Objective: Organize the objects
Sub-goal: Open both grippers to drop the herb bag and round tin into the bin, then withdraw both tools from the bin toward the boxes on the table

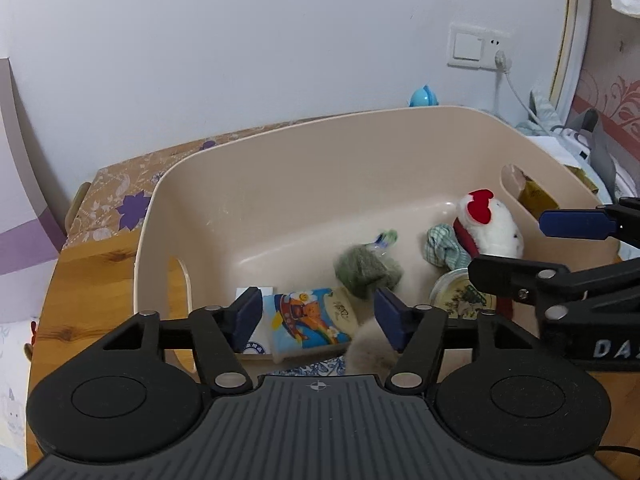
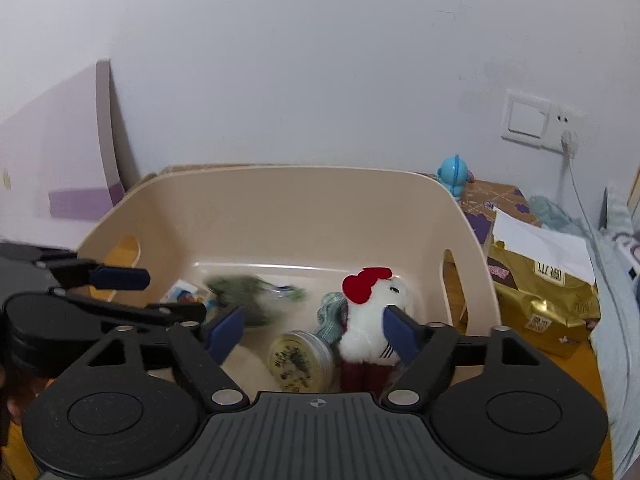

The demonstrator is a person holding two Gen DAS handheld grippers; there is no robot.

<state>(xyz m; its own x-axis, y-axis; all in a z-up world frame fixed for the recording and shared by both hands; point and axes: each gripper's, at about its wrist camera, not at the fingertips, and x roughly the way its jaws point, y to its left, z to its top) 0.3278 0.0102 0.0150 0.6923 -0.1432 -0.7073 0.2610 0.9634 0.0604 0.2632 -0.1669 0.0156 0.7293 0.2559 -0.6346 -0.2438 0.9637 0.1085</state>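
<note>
A beige plastic basket [image 1: 280, 184] with oval handle holes in its side walls stands on a wooden table [image 1: 92, 264], and the things being organized lie on its floor. A white plush toy [image 2: 374, 320] with a big red bow and dark red legs is near the right wall of the basket. Beside it there is a crumpled green checked cloth [image 1: 444, 246], and in front of it lies a round jar [image 2: 300, 360] whose lid has a green plant picture. A dark green fuzzy bundle [image 1: 366, 268] appears blurred near the middle of the floor, apart from any pad. At the near left side lies a flat packet [image 1: 304, 320] with a colourful cartoon print. The left gripper [image 1: 316, 316] is above the near edge of the basket with its jaws about half apart and nothing between the blue pads. The right gripper [image 2: 314, 330] has its jaws wide; the plush toy stands just at its right pad, but the pads do not press on it. Outside the basket, on the right, a gold foil bag [image 2: 540, 292] rests on the table.
</note>
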